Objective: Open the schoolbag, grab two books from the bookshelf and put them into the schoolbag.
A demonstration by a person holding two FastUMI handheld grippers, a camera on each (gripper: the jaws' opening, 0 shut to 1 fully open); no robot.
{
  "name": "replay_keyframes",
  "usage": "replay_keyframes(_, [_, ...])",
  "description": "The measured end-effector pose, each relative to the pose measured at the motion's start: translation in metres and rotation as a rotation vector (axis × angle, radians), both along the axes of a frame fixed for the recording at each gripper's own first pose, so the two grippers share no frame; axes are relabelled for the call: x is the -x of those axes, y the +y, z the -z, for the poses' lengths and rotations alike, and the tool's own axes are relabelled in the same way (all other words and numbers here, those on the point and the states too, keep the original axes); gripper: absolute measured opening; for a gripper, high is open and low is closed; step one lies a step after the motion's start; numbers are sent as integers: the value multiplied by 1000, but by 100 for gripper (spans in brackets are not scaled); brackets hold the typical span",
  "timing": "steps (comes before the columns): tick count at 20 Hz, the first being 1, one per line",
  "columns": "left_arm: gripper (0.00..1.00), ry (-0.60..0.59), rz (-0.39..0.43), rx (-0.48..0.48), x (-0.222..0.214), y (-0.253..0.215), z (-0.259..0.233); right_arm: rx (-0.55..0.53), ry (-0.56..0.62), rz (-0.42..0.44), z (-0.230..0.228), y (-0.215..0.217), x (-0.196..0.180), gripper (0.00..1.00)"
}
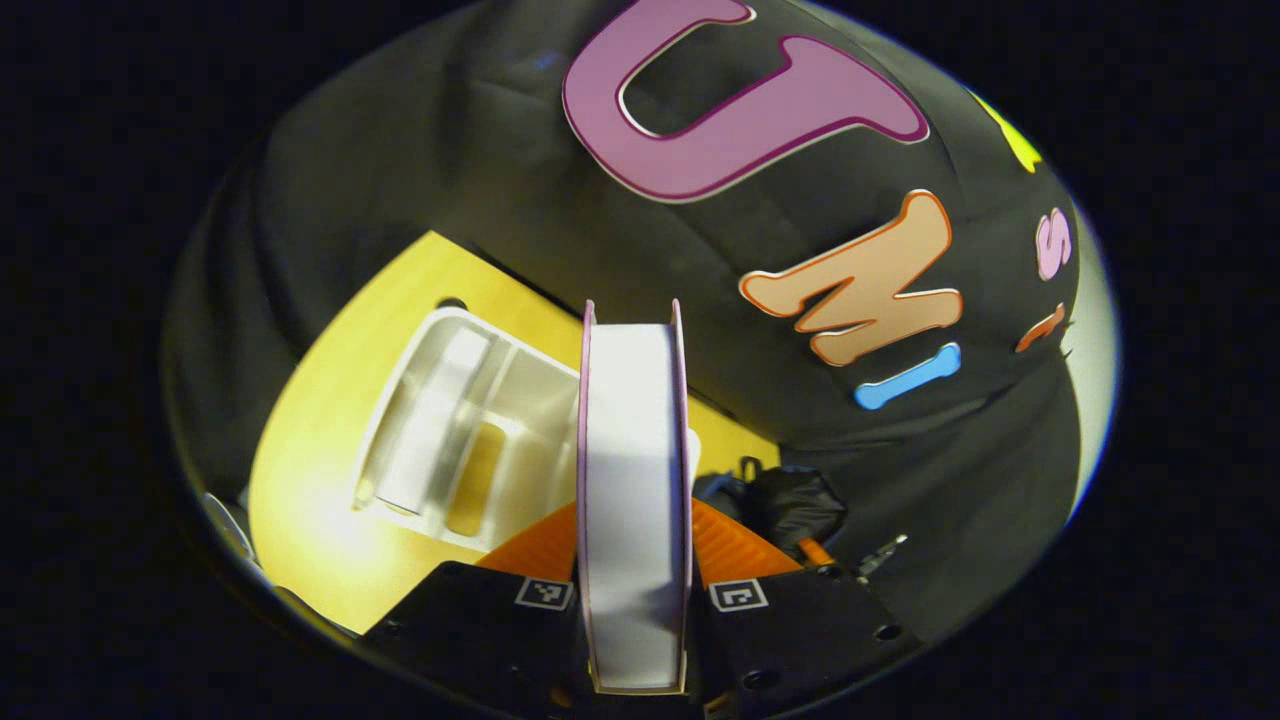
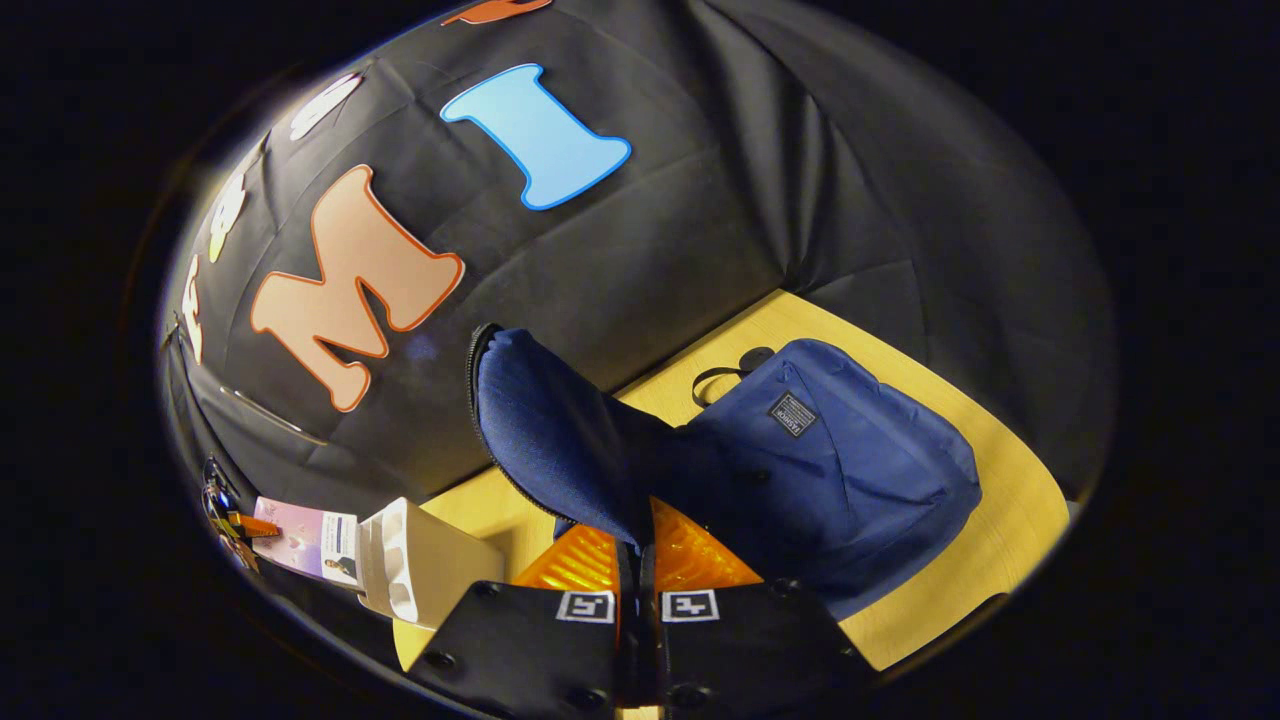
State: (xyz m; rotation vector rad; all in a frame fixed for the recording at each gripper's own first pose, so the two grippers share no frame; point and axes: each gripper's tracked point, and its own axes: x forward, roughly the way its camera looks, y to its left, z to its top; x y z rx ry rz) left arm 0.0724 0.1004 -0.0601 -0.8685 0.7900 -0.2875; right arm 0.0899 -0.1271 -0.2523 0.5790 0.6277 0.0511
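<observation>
In the left gripper view my left gripper [image 1: 634, 560] is shut on a book [image 1: 632, 480], held upright edge-on, its white pages facing me between thin purple covers. Behind it the white bookshelf [image 1: 455, 425] lies on the yellow table [image 1: 320, 470]. In the right gripper view my right gripper [image 2: 637, 560] is shut on the lifted flap [image 2: 550, 430] of the blue schoolbag [image 2: 840, 470], which rests on the table [image 2: 1000, 520]. The same book [image 2: 305, 540] and the left gripper [image 2: 228, 520] holding it show at the far left, beside the bookshelf [image 2: 415, 565].
Black cloth walls close in behind the table on both sides. A dark bundle [image 1: 795, 500] lies behind the book at the table's far edge. The bag's black handle loop [image 2: 725, 375] lies on the tabletop by the wall.
</observation>
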Motion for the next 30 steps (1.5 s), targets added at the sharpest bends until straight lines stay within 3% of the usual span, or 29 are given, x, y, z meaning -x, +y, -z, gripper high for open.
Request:
replay_keyframes(4, [35, 11, 5, 50, -14, -40, 14, -11, -3, -4, 0, 1, 2, 4])
replay_keyframes(8, [36, 36, 78, 87, -17, -89, 24, -13, -22, -8, -4, -1, 2, 4])
replay_keyframes(14, [35, 18, 53, 31, -29, -109, 19, -23, -33, -17, -5, -1, 3, 5])
replay_keyframes(20, [35, -28, 98, 70, -15, -142, -9, -43, -44, -23, -7, -2, 3, 5])
replay_keyframes(27, [35, 0, 237, 138, -33, -268, 30, -67, -74, -24, -19, -11, 5, 5])
replay_keyframes(30, [35, 29, 244, 164, -50, -312, 63, -78, -79, -23, -20, -13, 6, 4])
